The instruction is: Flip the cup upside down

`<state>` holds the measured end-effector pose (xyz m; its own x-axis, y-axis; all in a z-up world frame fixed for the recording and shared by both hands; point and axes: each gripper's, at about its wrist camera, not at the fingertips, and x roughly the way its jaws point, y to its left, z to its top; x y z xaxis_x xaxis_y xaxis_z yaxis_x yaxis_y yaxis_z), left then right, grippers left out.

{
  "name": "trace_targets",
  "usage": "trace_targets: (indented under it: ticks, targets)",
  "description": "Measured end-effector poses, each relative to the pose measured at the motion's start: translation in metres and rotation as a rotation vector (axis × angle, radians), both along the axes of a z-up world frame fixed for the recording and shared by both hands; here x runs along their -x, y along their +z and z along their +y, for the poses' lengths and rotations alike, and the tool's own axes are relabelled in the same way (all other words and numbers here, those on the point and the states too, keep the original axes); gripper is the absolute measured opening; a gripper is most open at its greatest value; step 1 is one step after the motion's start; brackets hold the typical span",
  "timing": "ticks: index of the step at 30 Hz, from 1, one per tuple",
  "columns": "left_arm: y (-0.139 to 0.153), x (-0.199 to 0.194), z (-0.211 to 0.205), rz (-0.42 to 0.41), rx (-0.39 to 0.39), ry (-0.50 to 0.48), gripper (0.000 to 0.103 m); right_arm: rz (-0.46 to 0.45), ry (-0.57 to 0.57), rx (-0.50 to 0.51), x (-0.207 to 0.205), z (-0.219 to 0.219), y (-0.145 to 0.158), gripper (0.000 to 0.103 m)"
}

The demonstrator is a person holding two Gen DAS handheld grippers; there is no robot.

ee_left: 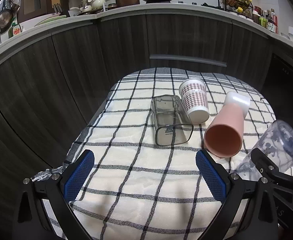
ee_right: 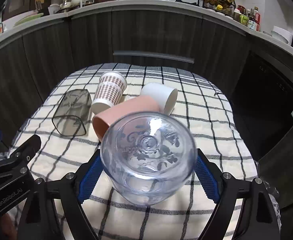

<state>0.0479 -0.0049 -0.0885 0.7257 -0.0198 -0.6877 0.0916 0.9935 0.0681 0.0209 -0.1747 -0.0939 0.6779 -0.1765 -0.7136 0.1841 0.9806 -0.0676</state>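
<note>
R gripper (ee_right: pixel 146 172) clamps the clear patterned cup (ee_right: pixel 148 156) across its sides, base toward the lens, raised over the checked cloth (ee_right: pixel 206 140), apparently mid-flip; L gripper (ee_left: pixel 144 172) hangs unclenched & empty nearby; pink cup (ee_left: pixel 224 132), three other containers lie toppled behind

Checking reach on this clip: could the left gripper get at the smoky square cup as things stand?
Probably yes. The left gripper is open and empty, and only bare checked cloth lies between it and the smoky square cup, whose mouth faces it.
</note>
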Motion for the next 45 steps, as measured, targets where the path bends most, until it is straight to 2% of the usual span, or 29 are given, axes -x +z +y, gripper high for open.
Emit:
trace_targets:
  ticks: [6,12,17,21,45]
  targets:
    - [0.032,0.012,0.003,-0.059,0.007,-0.009,0.103,-0.073,-0.017,-0.036,0.016,-0.004,0.031,0.089]
    - [0.064,0.030,0.010,-0.103,0.027,-0.001,0.103,-0.161,-0.054,-0.029,0.039,-0.005,0.073,0.095]
    - [0.088,0.046,0.012,-0.136,0.060,-0.012,0.103,-0.208,-0.053,-0.021,0.060,-0.001,0.096,0.097]
    - [0.101,0.058,0.010,-0.167,0.057,-0.022,0.103,-0.247,-0.053,-0.012,0.075,0.001,0.112,0.100]
    - [0.115,0.086,0.013,-0.176,0.060,-0.043,0.103,-0.260,-0.047,-0.036,0.104,0.001,0.130,0.102]
